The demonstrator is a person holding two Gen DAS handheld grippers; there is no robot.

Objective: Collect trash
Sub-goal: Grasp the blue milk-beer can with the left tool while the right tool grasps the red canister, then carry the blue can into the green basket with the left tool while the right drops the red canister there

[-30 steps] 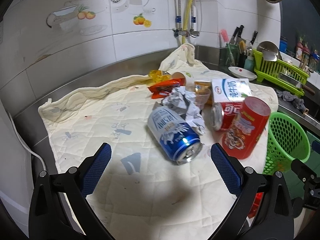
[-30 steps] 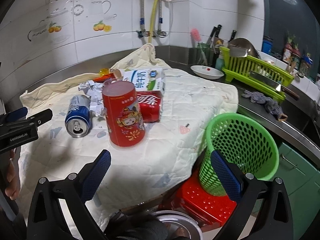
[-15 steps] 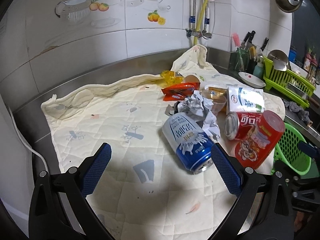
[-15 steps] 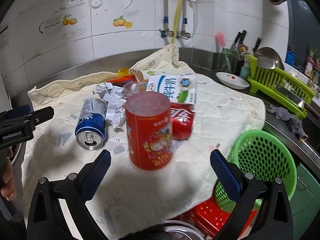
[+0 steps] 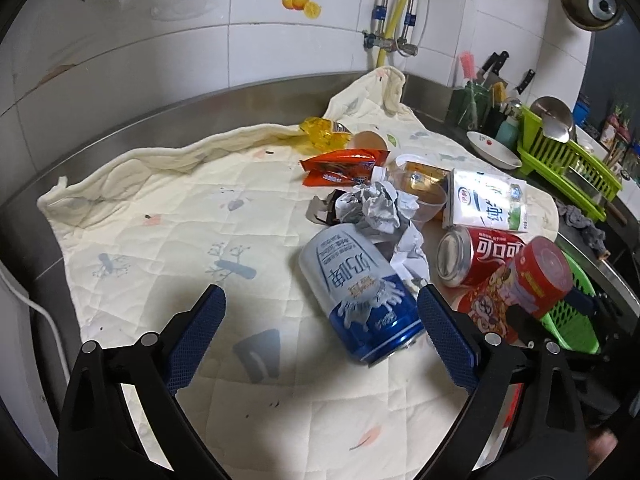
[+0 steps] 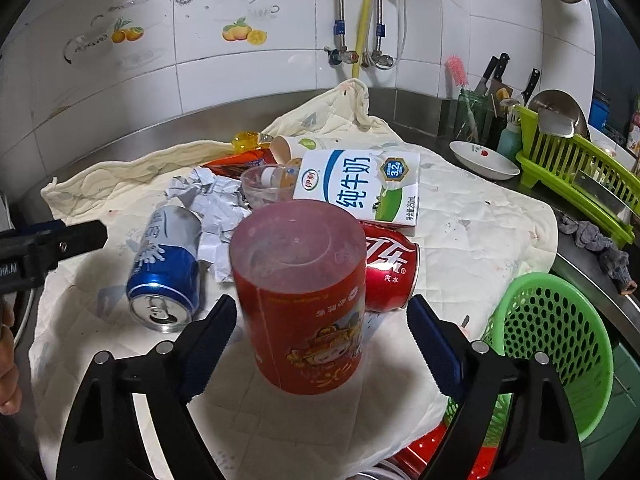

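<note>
Pretty bright overhead light, soft shadows on the quilt [image 5: 168,216], glare on the wall tiles [image 6: 248,92], heavy fisheye warping, dark vignetted corners.

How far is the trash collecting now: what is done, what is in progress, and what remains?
Nothing looks collected yet: what shows of the green basket holds no trash. In progress: the right gripper has just been closing around the upright red canister, pads not yet pressing. The left gripper is open near the blue can. Cola can, milk carton, crumpled paper and wrappers remain.
</note>
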